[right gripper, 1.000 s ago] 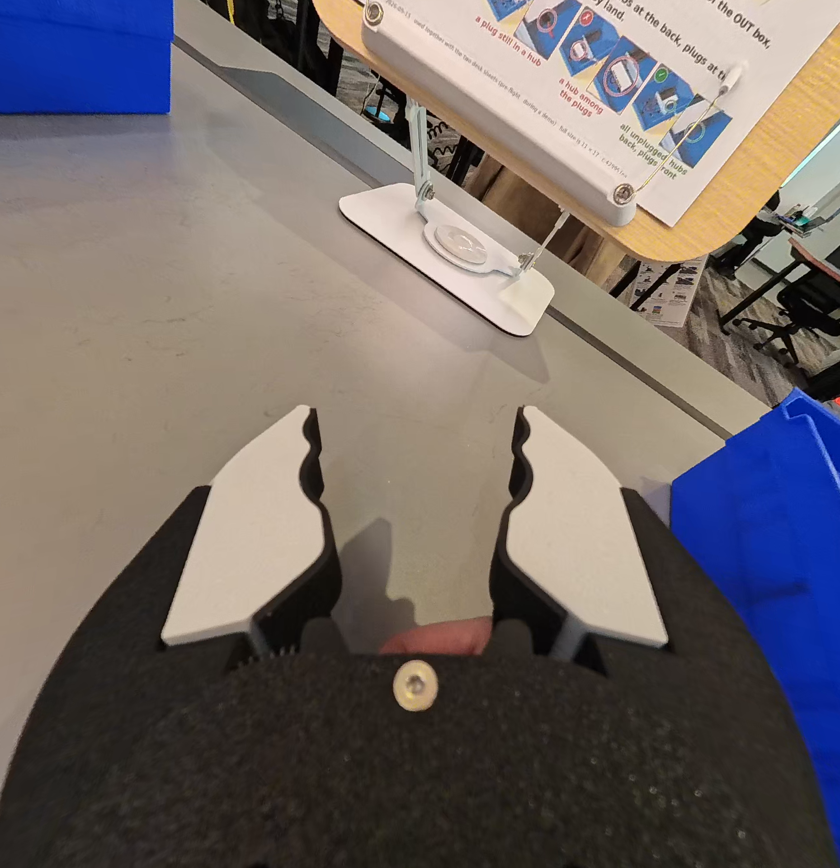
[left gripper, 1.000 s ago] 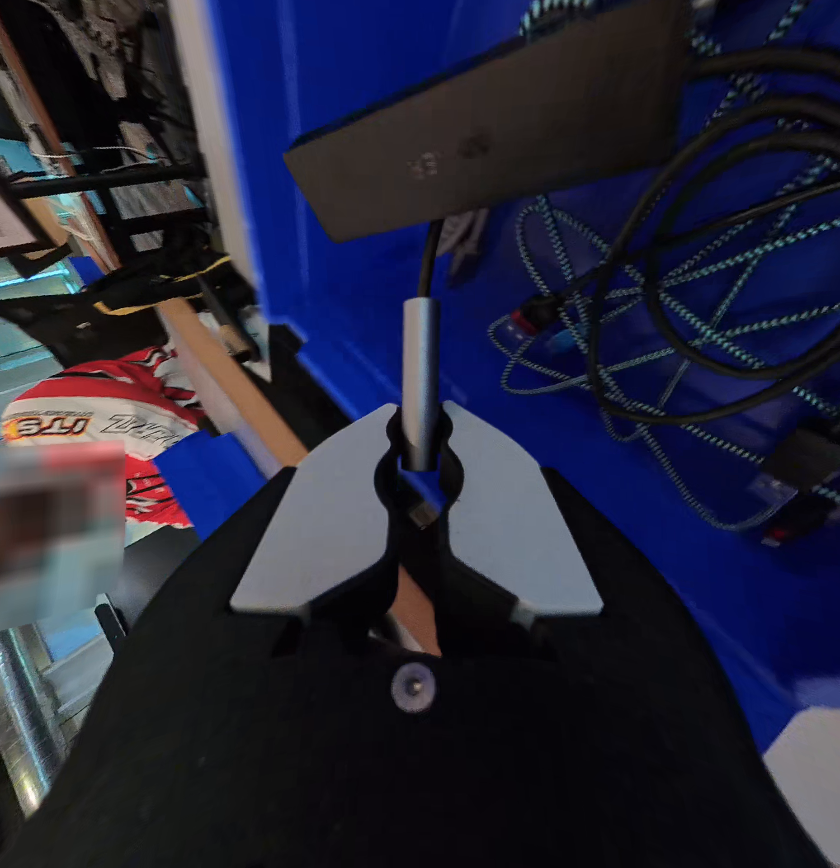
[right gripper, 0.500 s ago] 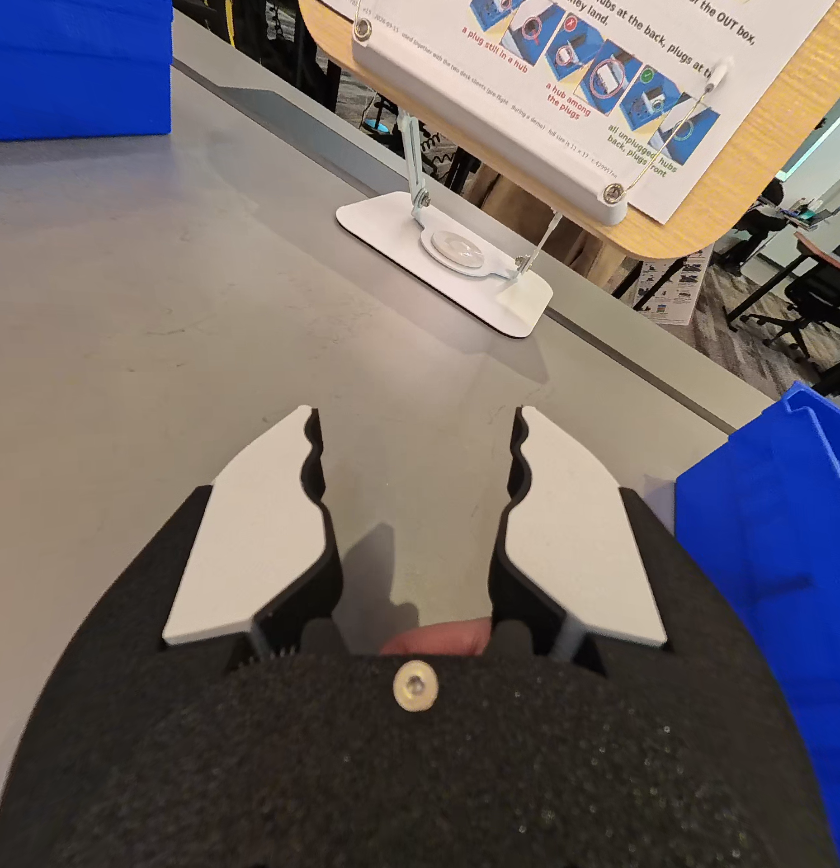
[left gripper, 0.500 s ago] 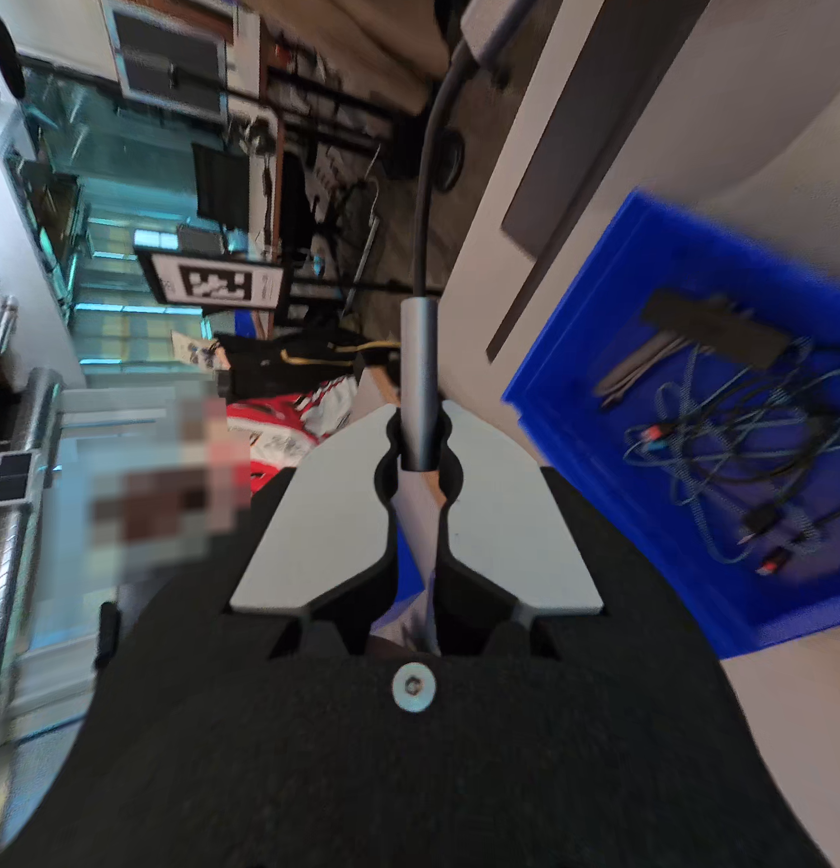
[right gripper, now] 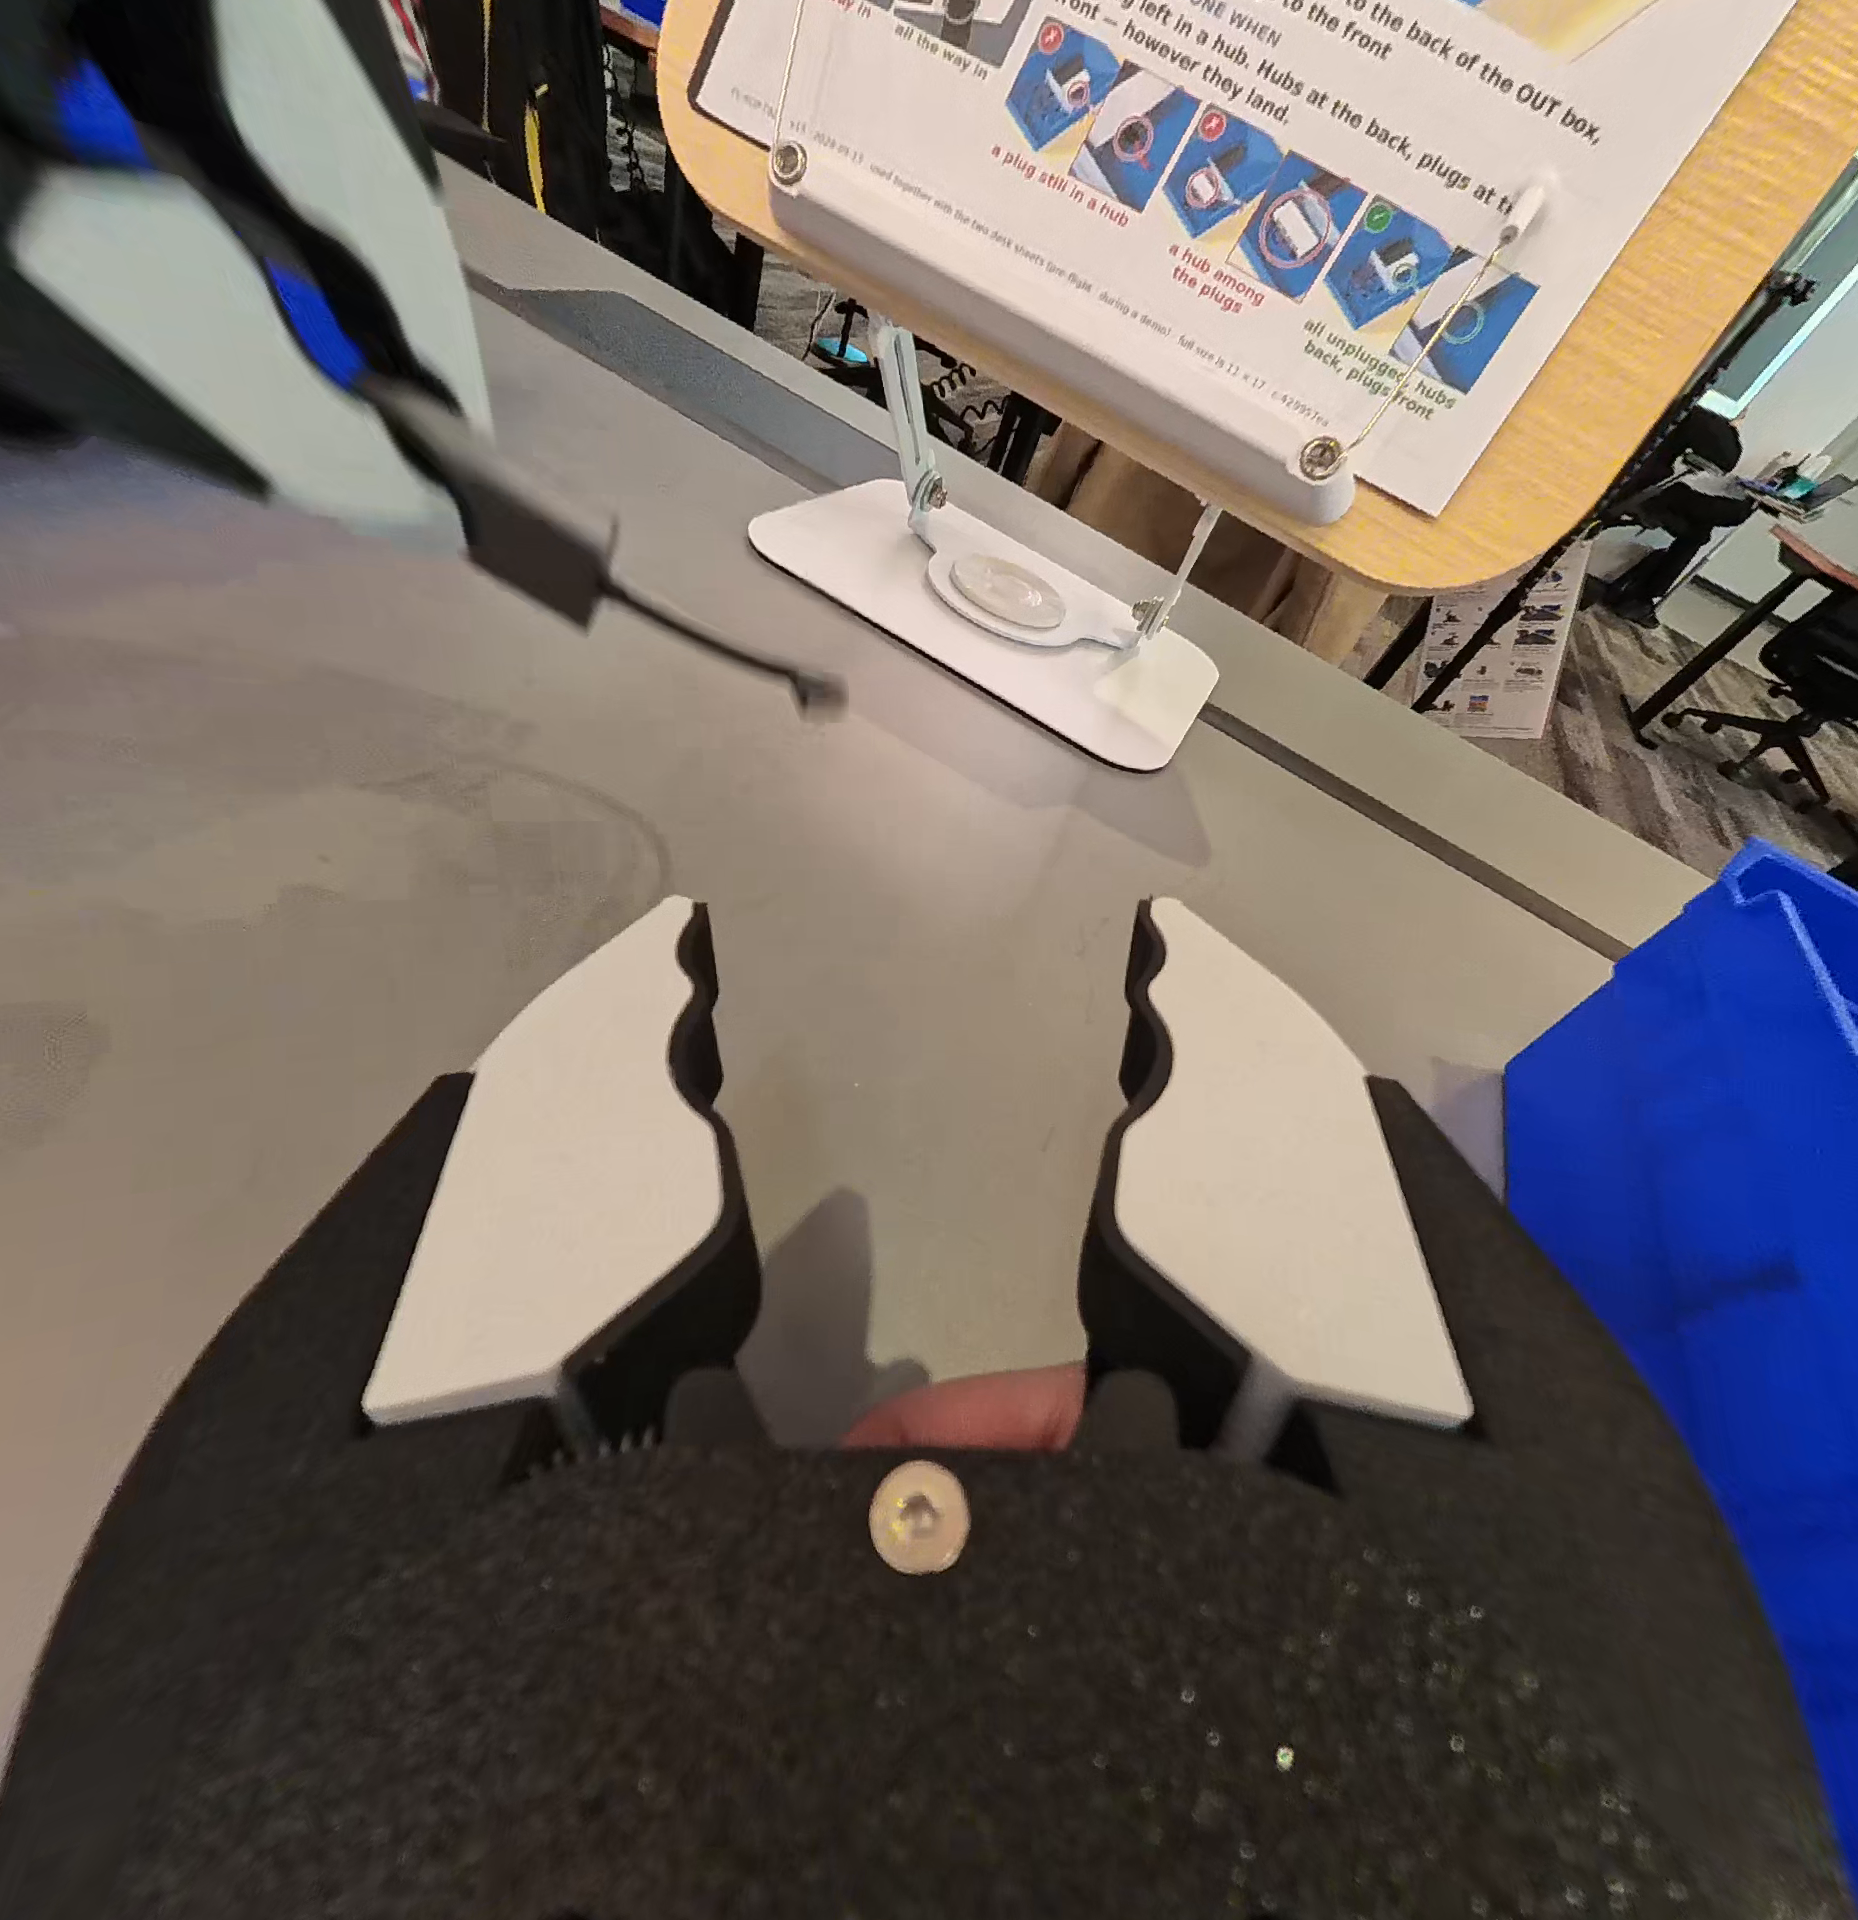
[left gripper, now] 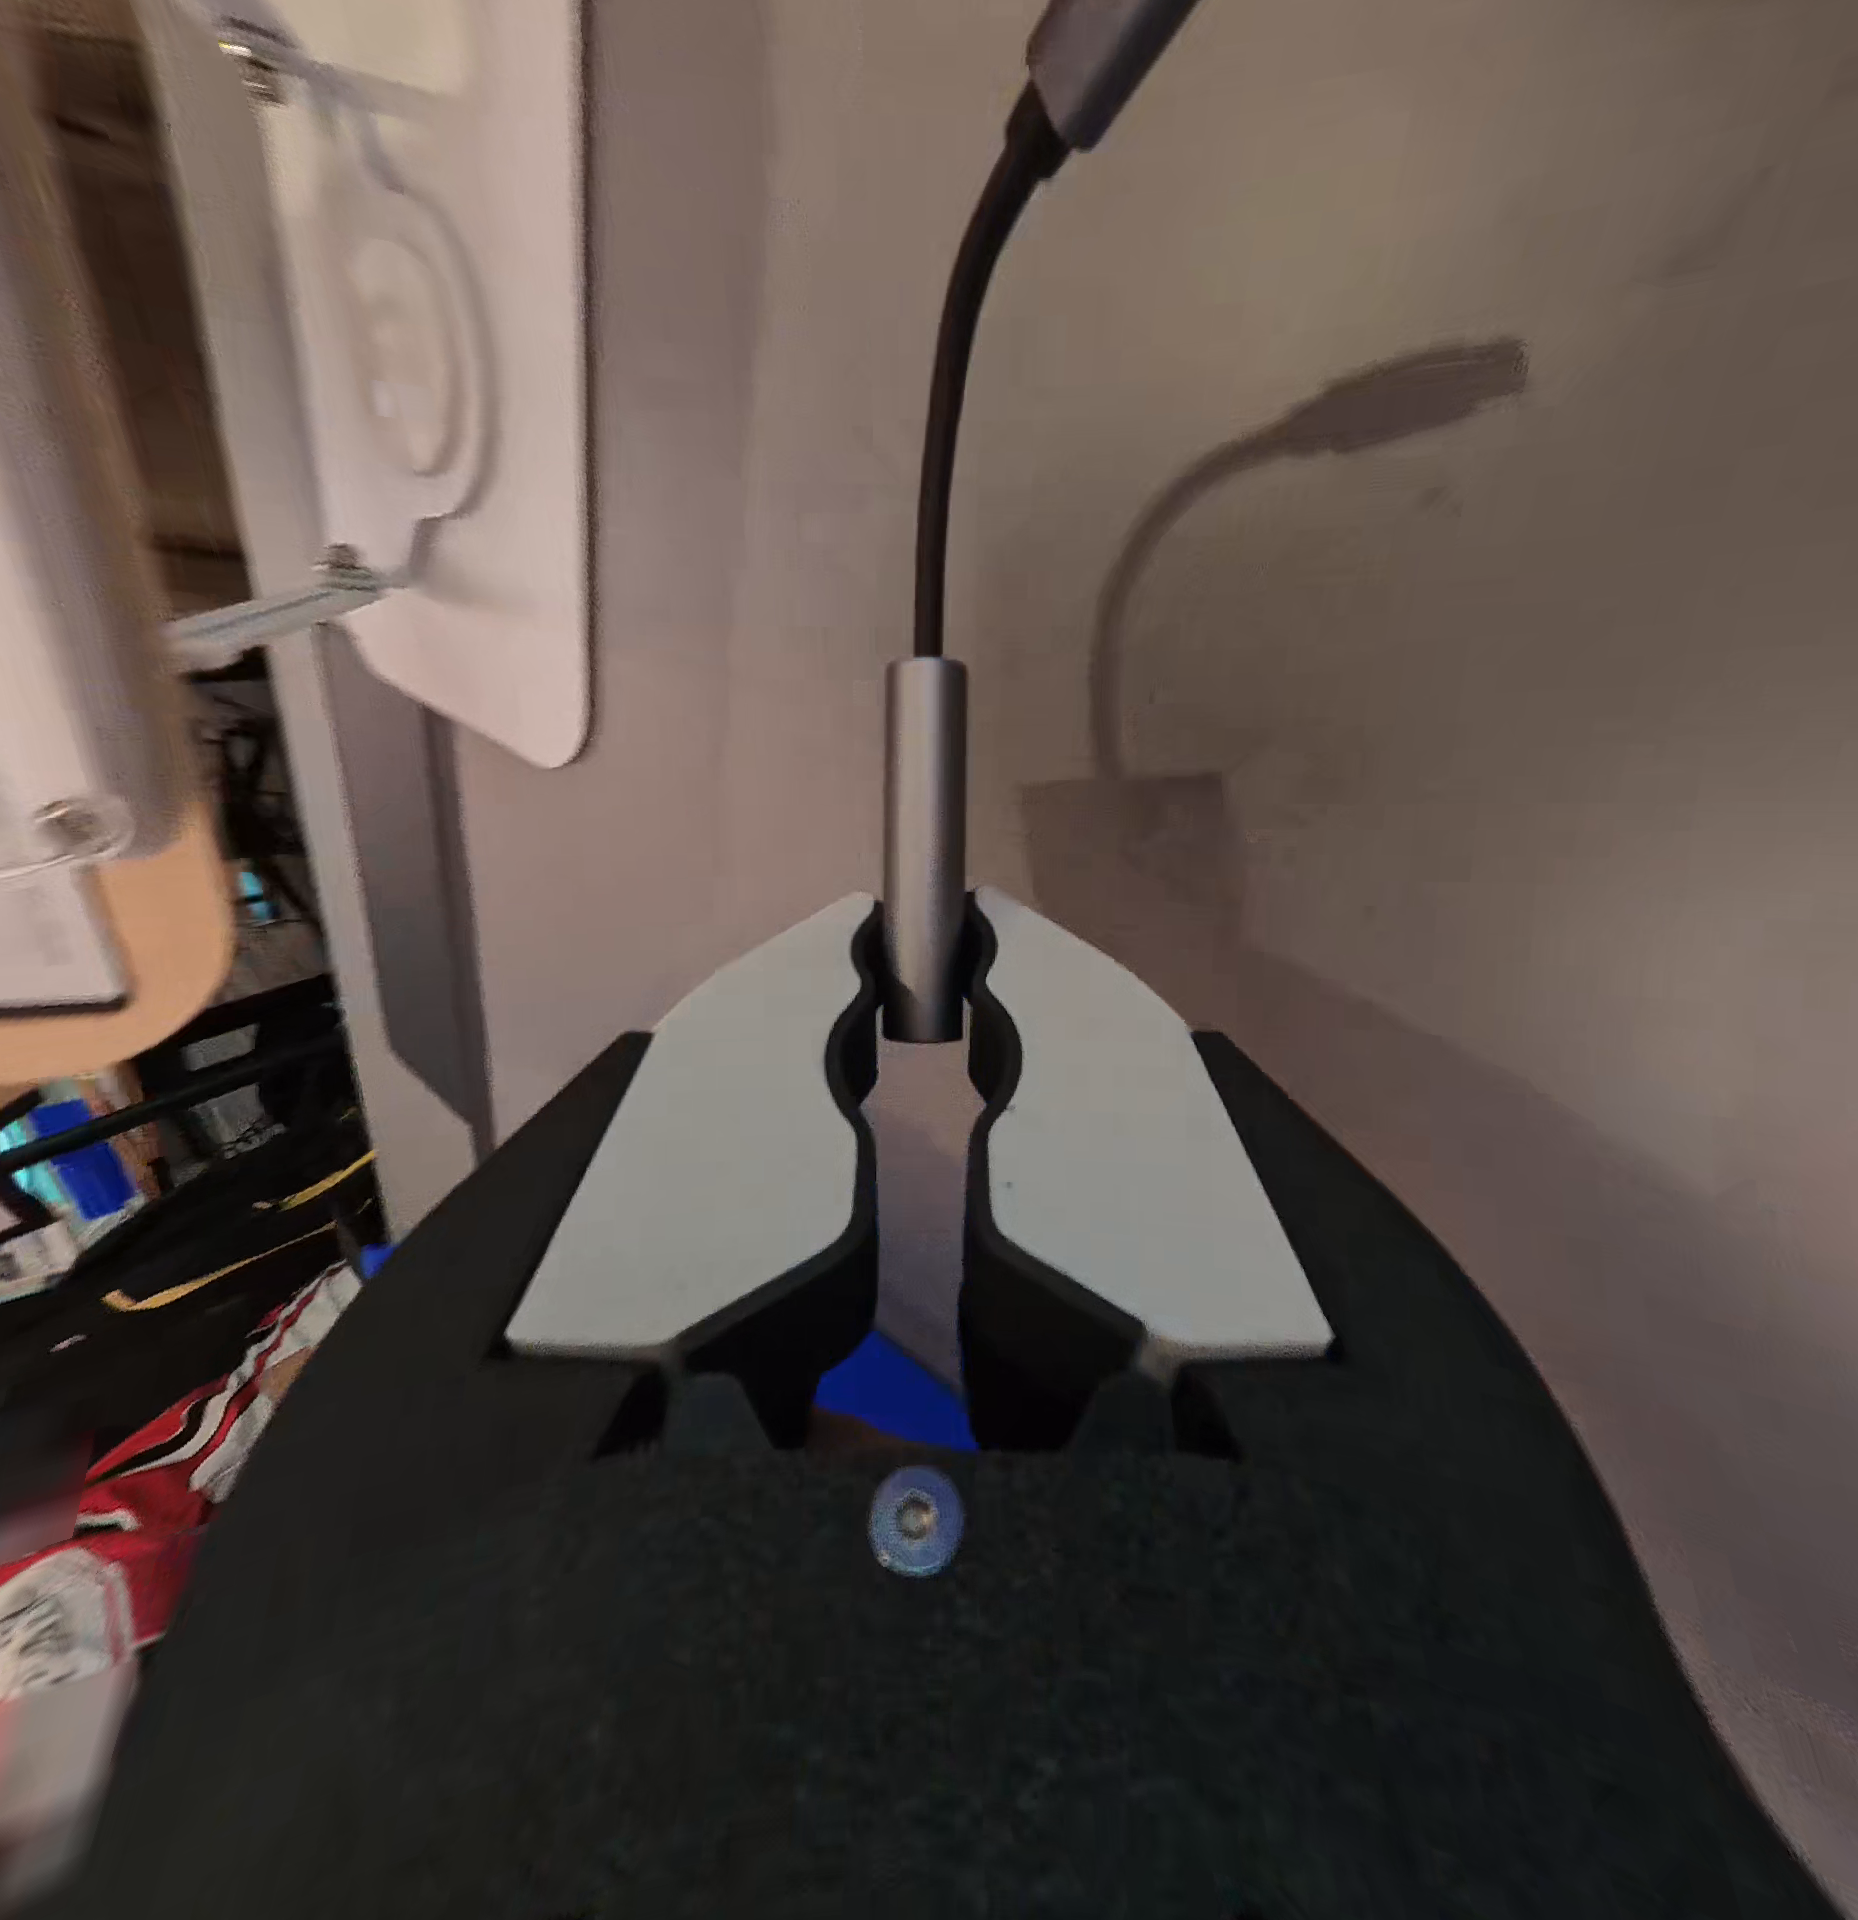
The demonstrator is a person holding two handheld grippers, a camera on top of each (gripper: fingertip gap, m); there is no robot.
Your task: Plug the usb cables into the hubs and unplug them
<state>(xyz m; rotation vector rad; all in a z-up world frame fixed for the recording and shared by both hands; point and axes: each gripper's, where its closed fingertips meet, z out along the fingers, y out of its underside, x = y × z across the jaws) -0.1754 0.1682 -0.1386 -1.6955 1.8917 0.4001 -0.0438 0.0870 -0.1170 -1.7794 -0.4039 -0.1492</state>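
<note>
My left gripper (left gripper: 923, 961) is clamped on a grey metal plug (left gripper: 923, 831), its tips pinching the barrel with almost no gap. From the plug a black cord (left gripper: 946, 416) rises toward 12 o'clock and meets a second grey piece (left gripper: 1101, 62) at the top edge; I cannot tell what that piece is. All of it hangs above the grey table (left gripper: 1424, 727). My right gripper (right gripper: 920, 997) stands wide apart and empty over the table. At 10 o'clock in its view the left gripper shows, blurred. A white stand (right gripper: 987, 634) sits at 12 o'clock, a blue bin (right gripper: 1735, 1195) at 3 o'clock.
</note>
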